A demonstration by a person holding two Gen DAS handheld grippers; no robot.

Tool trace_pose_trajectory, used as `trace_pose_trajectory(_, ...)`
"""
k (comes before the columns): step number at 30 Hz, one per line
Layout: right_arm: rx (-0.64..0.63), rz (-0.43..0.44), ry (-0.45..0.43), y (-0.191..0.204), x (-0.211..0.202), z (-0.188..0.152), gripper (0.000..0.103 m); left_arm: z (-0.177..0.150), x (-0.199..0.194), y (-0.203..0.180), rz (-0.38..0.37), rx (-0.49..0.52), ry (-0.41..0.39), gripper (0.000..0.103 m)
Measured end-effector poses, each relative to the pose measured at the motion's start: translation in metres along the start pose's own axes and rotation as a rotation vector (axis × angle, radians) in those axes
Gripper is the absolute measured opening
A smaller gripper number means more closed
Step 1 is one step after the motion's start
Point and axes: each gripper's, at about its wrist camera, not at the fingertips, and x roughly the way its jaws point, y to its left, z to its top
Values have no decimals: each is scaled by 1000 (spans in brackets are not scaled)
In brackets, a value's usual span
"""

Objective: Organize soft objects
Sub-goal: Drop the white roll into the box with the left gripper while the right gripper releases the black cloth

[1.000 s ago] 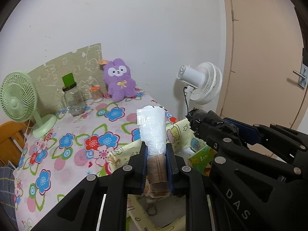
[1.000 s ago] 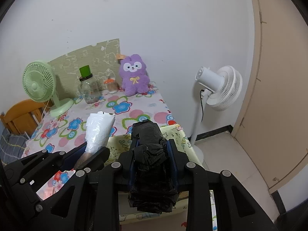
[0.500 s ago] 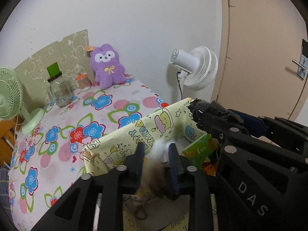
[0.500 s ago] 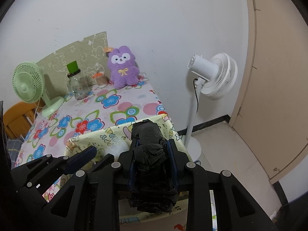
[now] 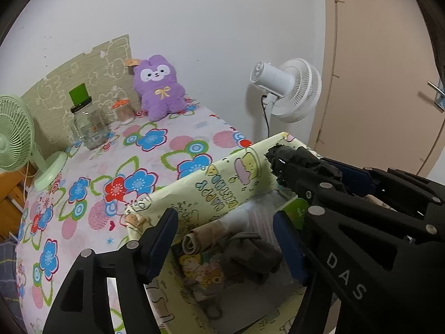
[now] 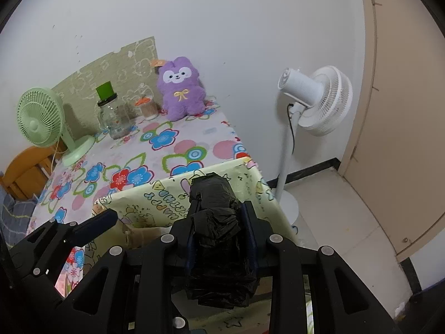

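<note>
A yellow-green cartoon-print fabric box (image 5: 222,183) stands at the near edge of the flowered table. My left gripper (image 5: 225,222) hangs over its inside with the jaws opening and nothing pressed between the pads. Below them in the box lie a tan roll (image 5: 194,239), a dark sock-like bundle (image 5: 250,256) and some whitish plastic (image 5: 258,214). My right gripper (image 6: 221,208) is shut on a black plastic-wrapped roll (image 6: 214,194) just above the box's right side. That roll (image 5: 289,158) also shows at the right in the left wrist view.
At the back of the flowered table (image 5: 155,150) sit a purple plush (image 5: 158,94), a glass jar with a green lid (image 5: 86,122) and a small orange-lidded jar (image 5: 122,111). A green desk fan (image 5: 16,139) stands at the left. A white pedestal fan (image 6: 314,100) and a door (image 6: 403,111) are to the right.
My left gripper sank into the box and opened, letting go of the white-and-brown roll, which dropped inside. My right gripper came down toward the box, still closed on the black roll.
</note>
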Motion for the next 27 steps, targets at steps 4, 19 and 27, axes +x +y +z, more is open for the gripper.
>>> trace_pose_trajectory(4, -1, 19, 12, 4, 6, 0, 33, -1, -1, 3, 15, 7, 5, 78)
trace_pose_trajectory(19, -22, 45, 26, 20, 9, -1, 65, -1, -6, 14, 27, -3, -8, 87)
trace_pose_trajectory(27, -16, -1, -22, 17, -6, -2, 83, -2, -14, 12, 27, -10, -26, 96)
